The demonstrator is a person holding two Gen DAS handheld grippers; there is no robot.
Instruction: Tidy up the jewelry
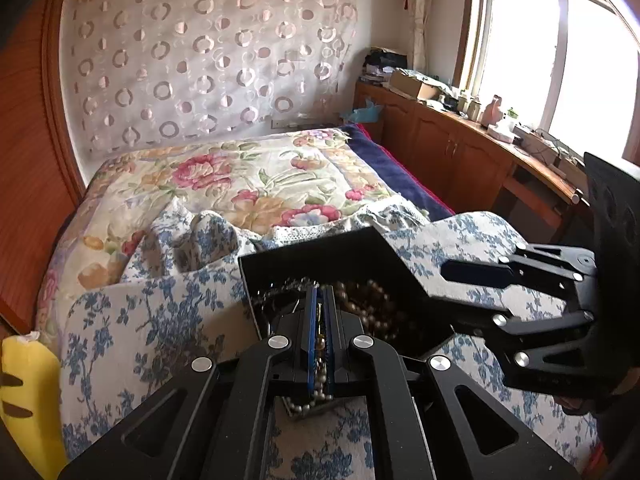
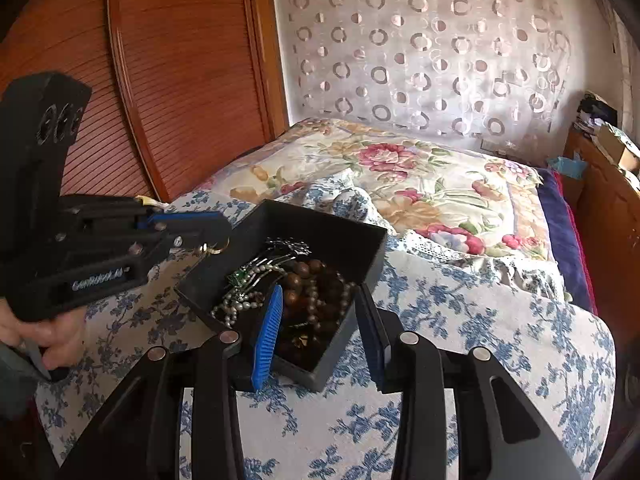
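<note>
A: Left tool (image 1: 319, 320) pinches a pearl strand (image 1: 318, 384) just over the black box (image 2: 280, 216) on the bed (image 2: 440, 320). Right tool (image 2: 320, 320) spread, straddling the box's near corner, empty.

B: Lift slowly; the strand may snag other beads.

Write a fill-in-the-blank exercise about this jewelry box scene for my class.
1. The jewelry box is coloured ___.
2. It rests on a white cloth printed with ___ flowers.
3. The right tool, at the box's near corner, has its jaws ___.
4. The left tool is ___ on a jewelry piece.

Missing words: black; blue; open; shut.
</note>
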